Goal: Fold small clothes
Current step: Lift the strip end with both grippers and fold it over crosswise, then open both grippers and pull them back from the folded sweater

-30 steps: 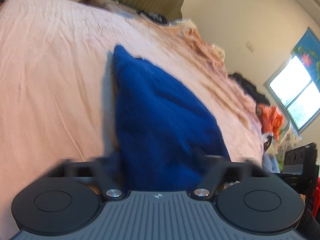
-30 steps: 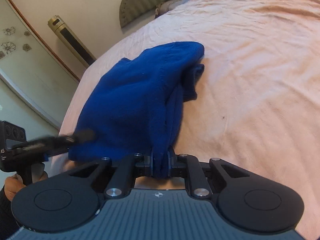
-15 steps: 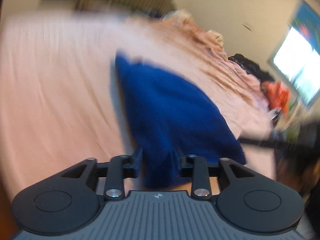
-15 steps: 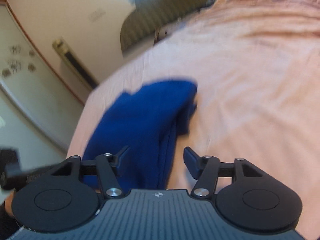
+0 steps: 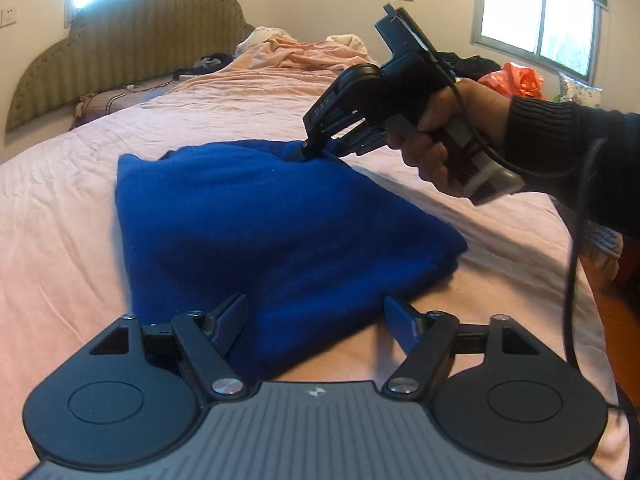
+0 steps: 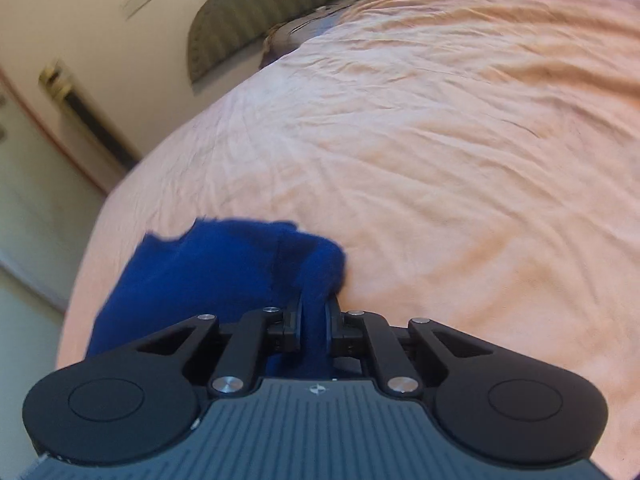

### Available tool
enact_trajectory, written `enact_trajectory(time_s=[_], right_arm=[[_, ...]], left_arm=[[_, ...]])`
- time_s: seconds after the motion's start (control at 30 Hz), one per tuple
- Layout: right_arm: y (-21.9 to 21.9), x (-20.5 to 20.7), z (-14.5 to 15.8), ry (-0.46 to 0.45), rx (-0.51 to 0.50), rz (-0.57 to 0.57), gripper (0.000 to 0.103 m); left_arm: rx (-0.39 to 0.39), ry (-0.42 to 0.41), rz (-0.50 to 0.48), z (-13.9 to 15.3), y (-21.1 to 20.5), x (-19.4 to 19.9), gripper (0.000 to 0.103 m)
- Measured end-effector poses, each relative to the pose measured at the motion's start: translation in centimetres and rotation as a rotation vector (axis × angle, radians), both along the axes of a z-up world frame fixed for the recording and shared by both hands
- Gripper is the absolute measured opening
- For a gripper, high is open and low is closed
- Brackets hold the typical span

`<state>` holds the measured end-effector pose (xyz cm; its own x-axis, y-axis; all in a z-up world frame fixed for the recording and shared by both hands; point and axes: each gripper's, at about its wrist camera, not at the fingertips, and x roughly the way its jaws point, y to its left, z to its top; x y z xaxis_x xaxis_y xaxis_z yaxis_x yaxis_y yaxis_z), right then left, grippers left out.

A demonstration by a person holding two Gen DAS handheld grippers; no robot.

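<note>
While pinched, one blue garment (image 5: 256,216).

pink-sheeted bed (image 5: 60,220), blue garment (image 5: 260,232) on it

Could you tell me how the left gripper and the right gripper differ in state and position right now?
The left gripper stands open, its fingers spread either side of the near edge of the blue garment; the right gripper is shut on a bunched fold of that cloth. The left sits low at the near edge, while the right pinches the far corner, angled downward. Both are black handheld units working on the same garment on the pink bedsheet.
</note>
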<state>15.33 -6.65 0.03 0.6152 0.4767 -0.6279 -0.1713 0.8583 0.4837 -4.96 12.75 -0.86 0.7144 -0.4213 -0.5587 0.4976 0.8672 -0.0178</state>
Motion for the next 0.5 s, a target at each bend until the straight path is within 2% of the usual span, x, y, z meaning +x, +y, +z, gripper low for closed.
enact_trajectory(time_s=[0.03,0.1,0.13,0.2,0.27,0.33,0.4,0.47,0.5], right_arm=[[-0.4,-0.1,-0.1,-0.017,-0.018,-0.026,0.005],[-0.3,-0.6,0.1,-0.065,-0.102,-0.081,0.013],[-0.3,-1.2,0.4,-0.083,-0.110,-0.085,0.023],[-0.2,-3.3,1.9,-0.149,-0.124,-0.099,0.025],[0.2,-6.1,4.0,-0.243,-0.111,-0.070,0.025],[1.8,-8.3,5.7,-0.293,-0.094,0.011,0.025],[4.1,-9.2,5.8,-0.299,-0.111,0.106,0.028],[6.6,-8.1,4.4,-0.256,-0.194,0.168,0.036],[7.4,-7.1,3.1,-0.207,-0.255,0.162,0.036]], left_arm=[[0.000,-0.002,-0.001,-0.2,0.0,0.1,0.079],[-0.009,0.002,-0.004,-0.1,-0.3,0.3,0.082],[-0.012,0.003,-0.004,0.0,-0.1,0.2,0.082],[-0.019,-0.004,0.002,0.3,0.2,-0.1,0.082],[-0.031,-0.014,0.006,0.6,0.7,-1.0,0.082],[-0.049,-0.012,0.009,0.5,1.1,-1.4,0.083],[-0.051,0.009,0.022,0.1,1.2,-1.1,0.083],[-0.040,0.016,0.026,0.0,0.8,-0.7,0.089],[-0.033,0.016,0.019,-0.1,0.6,-0.6,0.093]])
